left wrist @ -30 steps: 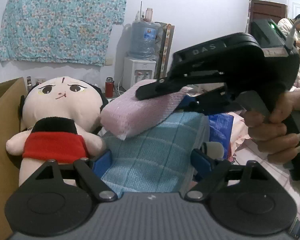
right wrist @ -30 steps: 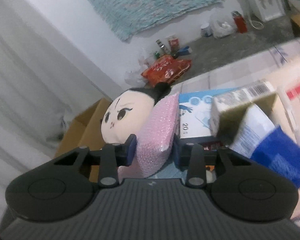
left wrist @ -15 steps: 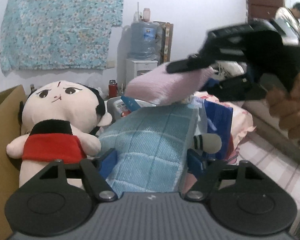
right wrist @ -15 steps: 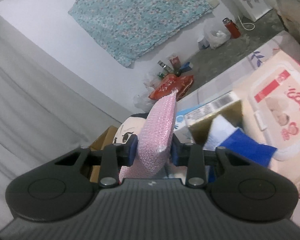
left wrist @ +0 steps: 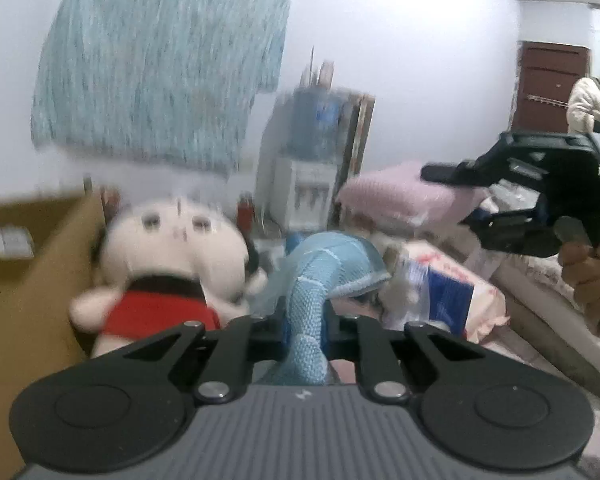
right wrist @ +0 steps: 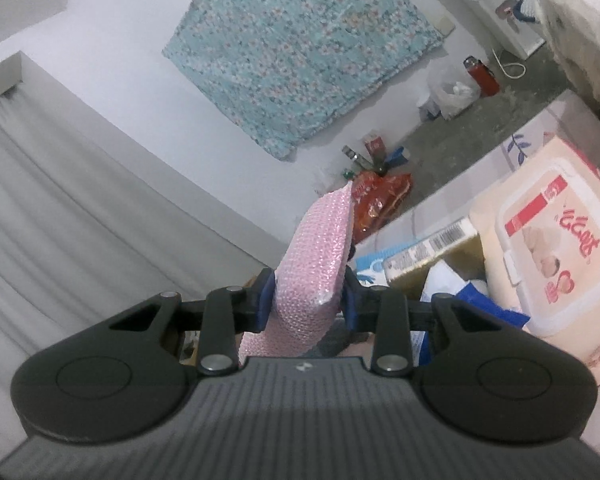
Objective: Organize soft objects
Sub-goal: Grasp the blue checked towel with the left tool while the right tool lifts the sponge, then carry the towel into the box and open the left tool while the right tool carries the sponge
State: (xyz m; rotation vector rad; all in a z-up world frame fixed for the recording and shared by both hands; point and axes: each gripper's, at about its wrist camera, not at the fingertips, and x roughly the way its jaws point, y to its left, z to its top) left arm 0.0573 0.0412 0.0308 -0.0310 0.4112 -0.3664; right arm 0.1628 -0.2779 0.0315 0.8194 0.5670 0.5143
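White-walled room with a hung floral cloth

A teal floral cloth hangs on the white wall; grey curtains drape beside it, a water dispenser stands against the wall, a brown door farther off, concrete floor below.

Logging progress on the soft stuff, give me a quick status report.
Left gripper shut on blue cloth. Right gripper shut on pink sponge, held up. Plush doll beside cardboard box. Nothing blocking.
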